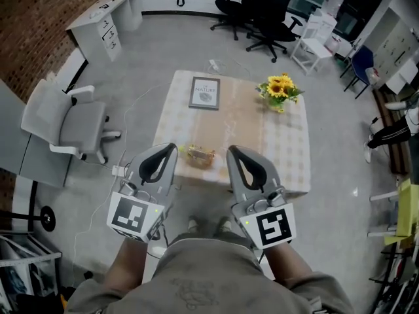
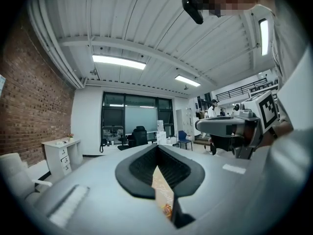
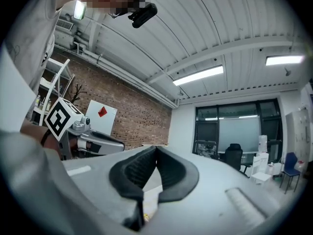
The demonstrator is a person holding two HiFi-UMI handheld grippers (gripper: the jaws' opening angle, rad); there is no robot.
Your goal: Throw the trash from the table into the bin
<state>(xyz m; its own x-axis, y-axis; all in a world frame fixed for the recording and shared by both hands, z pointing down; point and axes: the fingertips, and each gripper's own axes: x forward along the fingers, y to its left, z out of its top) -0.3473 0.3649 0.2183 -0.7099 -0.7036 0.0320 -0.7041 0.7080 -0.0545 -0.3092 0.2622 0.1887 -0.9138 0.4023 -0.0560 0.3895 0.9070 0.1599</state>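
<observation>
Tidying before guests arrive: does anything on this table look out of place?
Yes: a crumpled wrapper lies at the near edge of the table, loose litter next to a neatly placed framed picture and sunflowers.

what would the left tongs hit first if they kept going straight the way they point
Likely nothing near: the left tongs point level and seem to ride above the table, passing left of the crumpled wrapper. The flat picture frame lies farther along, though height is hard to judge.
</observation>
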